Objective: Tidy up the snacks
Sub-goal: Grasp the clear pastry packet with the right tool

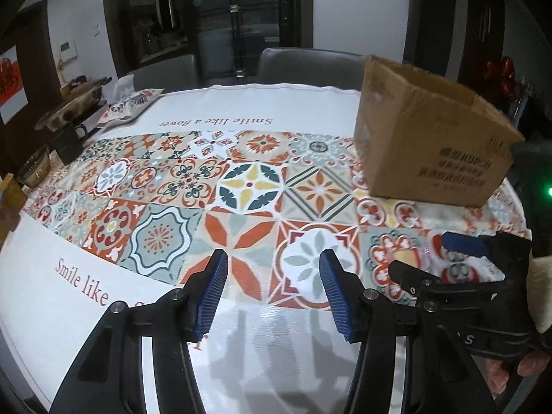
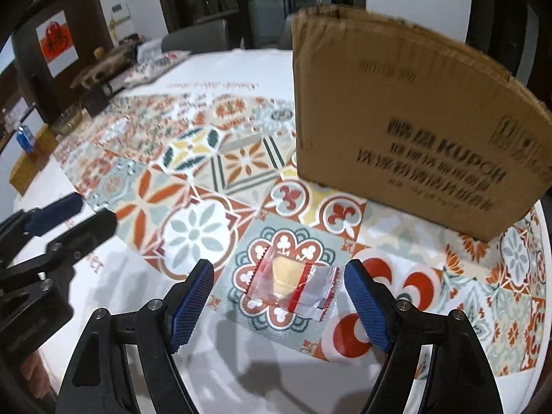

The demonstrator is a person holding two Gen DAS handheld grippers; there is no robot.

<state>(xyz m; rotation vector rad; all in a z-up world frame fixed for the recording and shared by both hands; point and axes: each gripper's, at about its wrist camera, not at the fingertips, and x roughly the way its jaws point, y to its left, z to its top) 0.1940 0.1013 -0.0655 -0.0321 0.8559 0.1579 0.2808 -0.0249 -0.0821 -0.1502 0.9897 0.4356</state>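
Note:
A small clear snack packet [image 2: 293, 283] with red edges and a pale yellow piece inside lies flat on the patterned tablecloth [image 2: 193, 179]. My right gripper [image 2: 279, 276] hovers open just above it, one blue pad on each side, touching nothing. An open brown cardboard box [image 2: 396, 120] stands right behind the packet. My left gripper [image 1: 274, 293] is open over bare cloth with nothing between its fingers. In the left wrist view the right gripper [image 1: 422, 255] sits close at the right, in front of the box [image 1: 431, 145].
Along the table's left edge stand a dark mug [image 1: 69, 139], a glass bowl [image 1: 34, 170], a pan on a cooker [image 1: 74, 103] and a blue can [image 2: 25, 139]. Two grey chairs [image 1: 307, 65] are behind the table. A person's hand [image 1: 538, 362] holds the right gripper.

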